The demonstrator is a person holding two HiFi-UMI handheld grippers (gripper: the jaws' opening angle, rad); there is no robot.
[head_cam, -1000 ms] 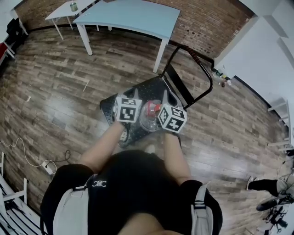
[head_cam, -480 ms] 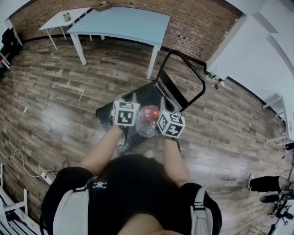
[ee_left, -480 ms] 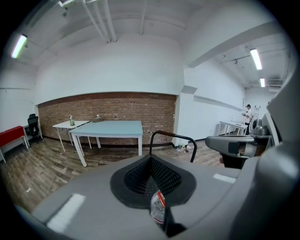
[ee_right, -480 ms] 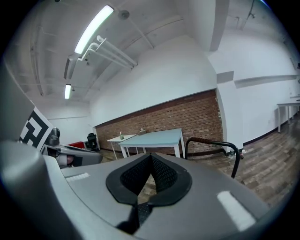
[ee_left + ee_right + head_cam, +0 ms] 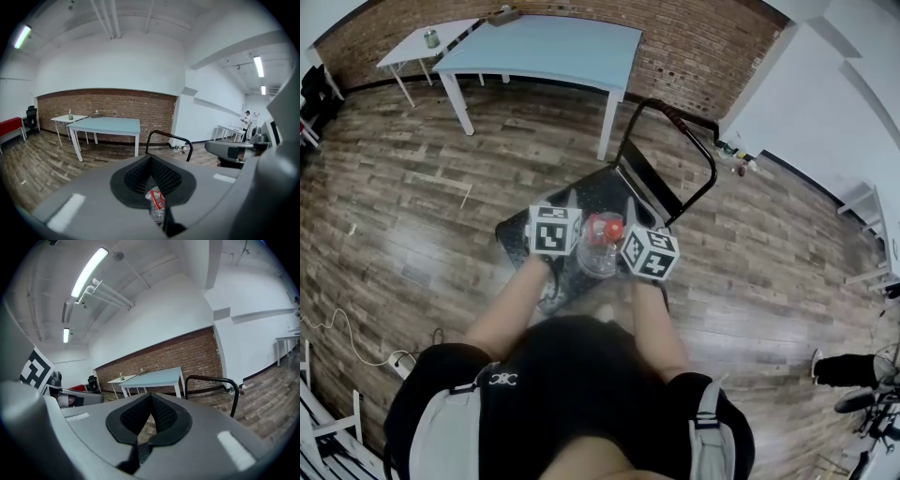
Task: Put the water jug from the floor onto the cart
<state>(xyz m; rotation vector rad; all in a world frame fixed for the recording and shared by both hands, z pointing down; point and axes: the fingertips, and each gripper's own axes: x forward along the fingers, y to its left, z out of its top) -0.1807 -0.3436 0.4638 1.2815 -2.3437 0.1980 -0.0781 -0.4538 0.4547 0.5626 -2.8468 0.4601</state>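
Water jug [image 5: 602, 246] between left gripper [image 5: 558, 227] and right gripper [image 5: 649, 251], over the cart [image 5: 598, 190].
Head view: clear, red-capped jug, one gripper at its 9 o'clock, the other at 3; cart handle [image 5: 677, 124] at 1 o'clock. Left gripper view: left gripper [image 5: 151, 161] pressed together, jug plastic [image 5: 157, 206] showing at 6 o'clock. Right gripper view: right gripper [image 5: 151, 400] pressed together; handle [image 5: 213, 379] at 3 o'clock.

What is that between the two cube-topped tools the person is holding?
A clear water jug with a red cap, right between them above the black cart; the head view shows it best.
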